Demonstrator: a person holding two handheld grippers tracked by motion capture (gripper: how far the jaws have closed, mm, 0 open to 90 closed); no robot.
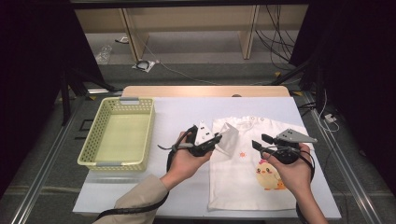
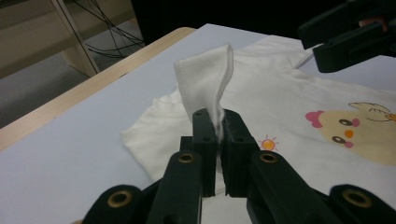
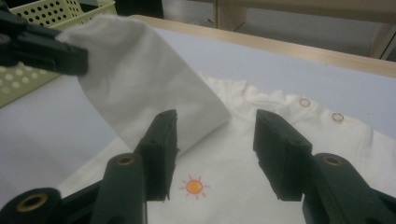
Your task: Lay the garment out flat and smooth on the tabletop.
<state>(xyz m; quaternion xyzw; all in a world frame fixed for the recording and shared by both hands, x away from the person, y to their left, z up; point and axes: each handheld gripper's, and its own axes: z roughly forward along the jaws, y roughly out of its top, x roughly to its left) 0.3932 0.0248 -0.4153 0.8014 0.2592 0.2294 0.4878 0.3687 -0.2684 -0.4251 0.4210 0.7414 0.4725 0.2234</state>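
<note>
One yellow basket [image 1: 122, 134], table's [image 1: 177, 109] left side. Left claw [image 1: 217, 138] clamps the lifted sleeve [image 2: 208, 79] of a white shirt [image 1: 243, 179] lying centre-right. Right claw [image 1: 261, 141], jaws apart, nothing between, hovers above shirt.

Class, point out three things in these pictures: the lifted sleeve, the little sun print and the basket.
sleeve [image 2: 205, 81], left gripper view, raised fabric fold
sun print [image 3: 194, 186], right gripper view, orange centre
basket [image 1: 125, 101], high view, far rim
</note>
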